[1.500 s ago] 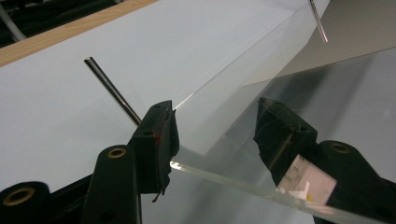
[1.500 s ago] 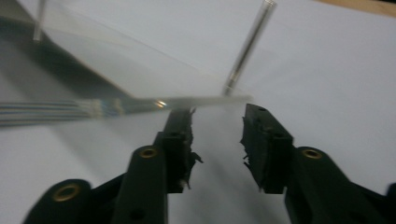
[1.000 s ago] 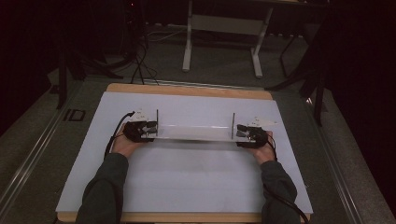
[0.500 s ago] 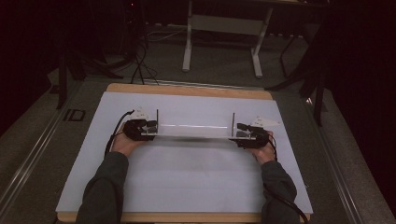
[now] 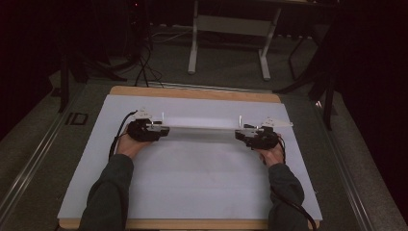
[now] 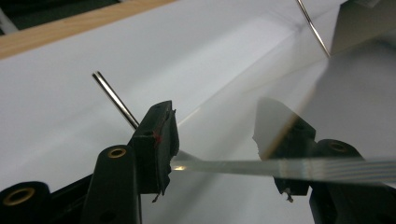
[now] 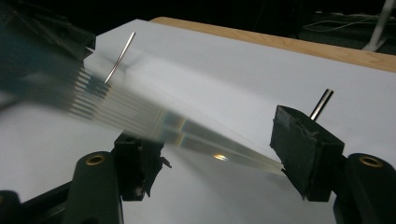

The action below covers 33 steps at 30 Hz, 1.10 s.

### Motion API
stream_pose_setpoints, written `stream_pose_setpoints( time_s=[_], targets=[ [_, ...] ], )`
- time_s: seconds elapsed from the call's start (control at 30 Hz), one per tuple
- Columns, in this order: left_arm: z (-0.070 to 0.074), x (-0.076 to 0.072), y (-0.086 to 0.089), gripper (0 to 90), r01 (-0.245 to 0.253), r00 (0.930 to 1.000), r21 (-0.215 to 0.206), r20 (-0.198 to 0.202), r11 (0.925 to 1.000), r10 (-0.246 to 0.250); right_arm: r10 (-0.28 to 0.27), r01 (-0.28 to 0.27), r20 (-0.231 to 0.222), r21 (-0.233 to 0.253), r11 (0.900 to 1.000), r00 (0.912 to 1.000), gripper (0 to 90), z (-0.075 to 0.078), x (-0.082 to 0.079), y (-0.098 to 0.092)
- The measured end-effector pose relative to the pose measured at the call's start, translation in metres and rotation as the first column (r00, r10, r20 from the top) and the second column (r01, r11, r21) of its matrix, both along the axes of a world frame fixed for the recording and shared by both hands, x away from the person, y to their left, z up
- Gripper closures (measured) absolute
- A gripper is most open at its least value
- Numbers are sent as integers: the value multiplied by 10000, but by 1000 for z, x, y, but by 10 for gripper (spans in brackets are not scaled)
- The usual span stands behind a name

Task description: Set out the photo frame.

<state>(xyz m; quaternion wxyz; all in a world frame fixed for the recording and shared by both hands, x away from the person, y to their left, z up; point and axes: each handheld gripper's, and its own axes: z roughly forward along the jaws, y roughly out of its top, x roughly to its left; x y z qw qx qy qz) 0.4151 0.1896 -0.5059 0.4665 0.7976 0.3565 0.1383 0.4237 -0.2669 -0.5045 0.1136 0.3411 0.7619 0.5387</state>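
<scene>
Two grippers (image 5: 161, 130) (image 5: 239, 135) across clear sheet (image 5: 199, 130)

Clear sheet (image 5: 199, 129) between left gripper (image 5: 163, 129) and right gripper (image 5: 239, 134)

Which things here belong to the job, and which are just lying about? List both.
In the job: left gripper, right gripper, clear sheet between them, thin metal rods at its ends.
Lying about: floor cables, white stand legs beyond the table.

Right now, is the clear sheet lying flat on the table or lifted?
Lifted: the clear sheet spans edge-up between left gripper and right gripper, which hold its ends.
</scene>
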Motion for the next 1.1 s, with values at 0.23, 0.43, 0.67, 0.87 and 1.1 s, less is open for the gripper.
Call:
stream_pose_setpoints(
  time_s=[0.23, 0.43, 0.67, 0.87, 1.1],
  targets=[
    [-3, -2, -2, 464, -435, 9968, -45, 663, 9990, 437, -93, 100, -251, 272, 9996, 9996, 357, 3, 6, -1],
    [-1, -4, -1, 465, -298, 9962, -45, 823, 9995, 301, 48, -38, -373, 283, 9996, 9993, 358, 4, 7, -2],
    [5, -12, 4, 471, -215, 9887, -644, 1467, 9977, 308, 80, -57, -651, 351, 9994, 9978, 356, 6, 9, -3],
    [10, -5, 6, 484, -508, 9899, -1202, 1252, 9914, 659, -171, 251, -754, 1060, 9940, 9970, 374, 13, 15, -5],
    [9, -1, 4, 484, -846, 9874, -1494, 1198, 9852, 1029, -502, 601, -718, 1438, 9878, 9962, 382, 8, 19, -4]
  ],
)
